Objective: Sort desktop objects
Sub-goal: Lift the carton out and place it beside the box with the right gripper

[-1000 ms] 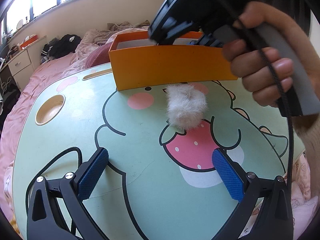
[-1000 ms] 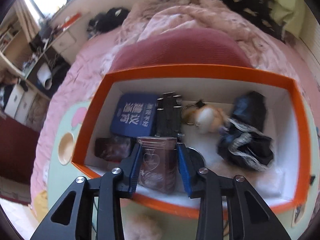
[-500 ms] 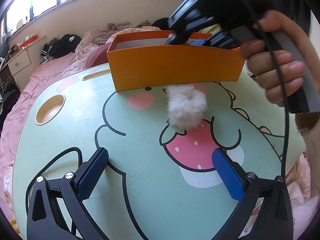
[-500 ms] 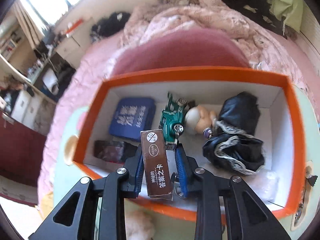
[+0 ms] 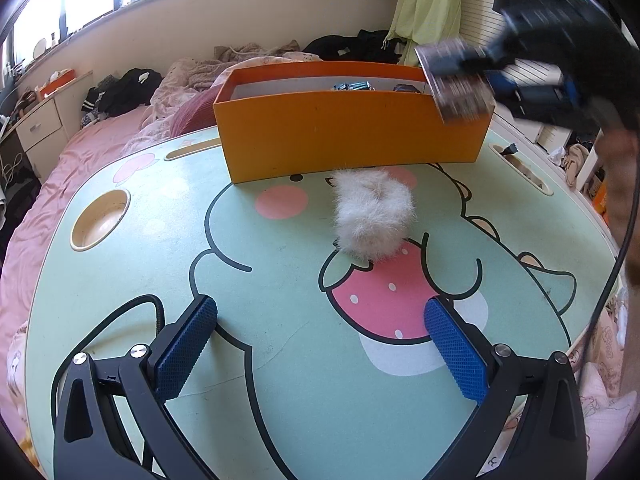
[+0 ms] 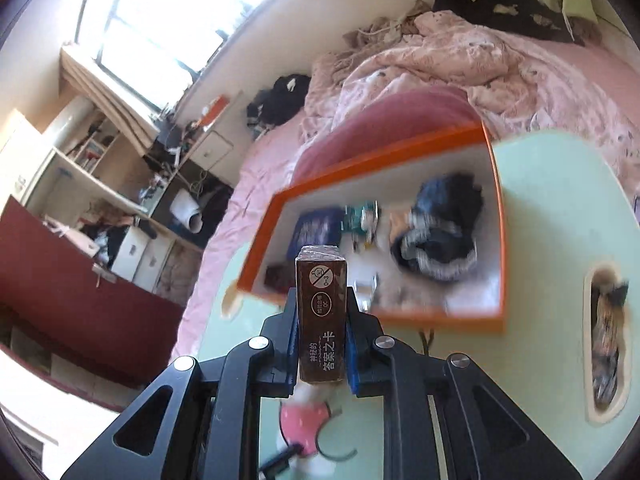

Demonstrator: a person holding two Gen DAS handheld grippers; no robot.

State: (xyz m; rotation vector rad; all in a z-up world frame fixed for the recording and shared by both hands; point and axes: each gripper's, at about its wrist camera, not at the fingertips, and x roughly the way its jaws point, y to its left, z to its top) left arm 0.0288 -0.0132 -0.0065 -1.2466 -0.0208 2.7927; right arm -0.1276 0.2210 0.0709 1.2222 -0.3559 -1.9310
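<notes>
Gripped edge-on in the right claw (image 6: 322,330), a brown card box (image 6: 321,316) held clear of the orange box (image 5: 352,136) at its right end; left claw (image 5: 320,344) wide open, empty, low over the bench (image 5: 168,216). Fluffy pompom (image 5: 374,216) unsorted. Likely slip from narrow hold; possible knock against orange wall

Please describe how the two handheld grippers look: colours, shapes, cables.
Both are black frames with silver screws. The left gripper has blue, textured, flat finger pads; a black cable loops beside it. The right gripper has blue pads too, and a black cable hangs from it.
</notes>
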